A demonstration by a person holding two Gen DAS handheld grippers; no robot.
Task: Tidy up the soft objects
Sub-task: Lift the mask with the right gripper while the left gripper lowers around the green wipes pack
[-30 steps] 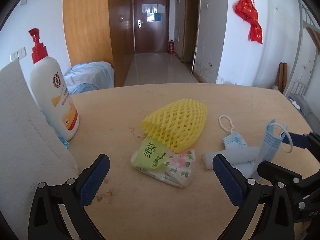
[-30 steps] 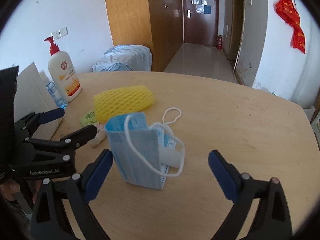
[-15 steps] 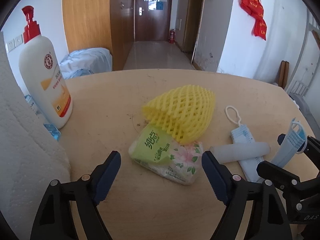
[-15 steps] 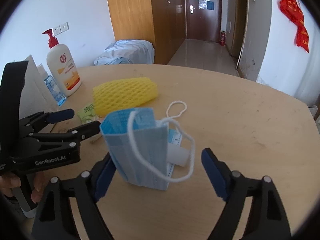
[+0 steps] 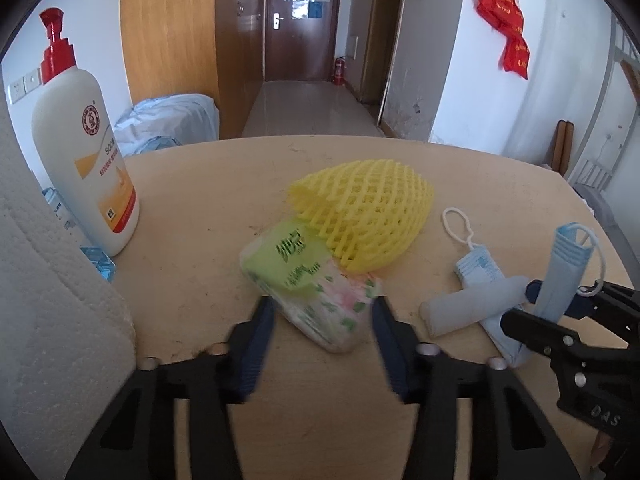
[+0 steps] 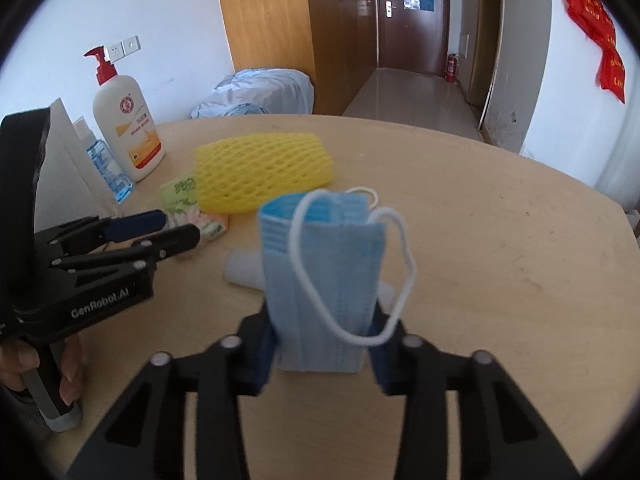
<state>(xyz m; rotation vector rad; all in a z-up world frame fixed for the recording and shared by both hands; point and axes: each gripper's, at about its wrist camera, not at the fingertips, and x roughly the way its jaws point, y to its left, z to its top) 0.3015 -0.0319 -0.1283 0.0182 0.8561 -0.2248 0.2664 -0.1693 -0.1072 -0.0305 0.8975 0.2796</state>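
A green and floral tissue pack (image 5: 304,280) lies on the wooden table (image 5: 192,208), partly under a yellow foam net (image 5: 368,216). My left gripper (image 5: 322,316) is closing on the pack's near end, and both pads touch its sides. In the right wrist view a folded blue face mask (image 6: 324,264) stands upright between the closing jaws of my right gripper (image 6: 322,336), pads against its edges and white ear loops hanging loose. The same mask (image 5: 564,264) shows at the right of the left wrist view. The left gripper (image 6: 176,226) reaches in from the left toward the pack (image 6: 180,196).
A second blue mask (image 5: 478,268) lies flat under a pale foam tube (image 5: 472,308). A red-pump lotion bottle (image 5: 80,152), a small blue bottle (image 6: 106,164) and a white paper towel roll (image 5: 52,320) stand at the left. A hand (image 6: 68,384) holds the left gripper's handle.
Both grippers' jaws have narrowed from wide open onto their objects. The left gripper has come closer to the tissue pack. The mask stays upright between the right fingers.
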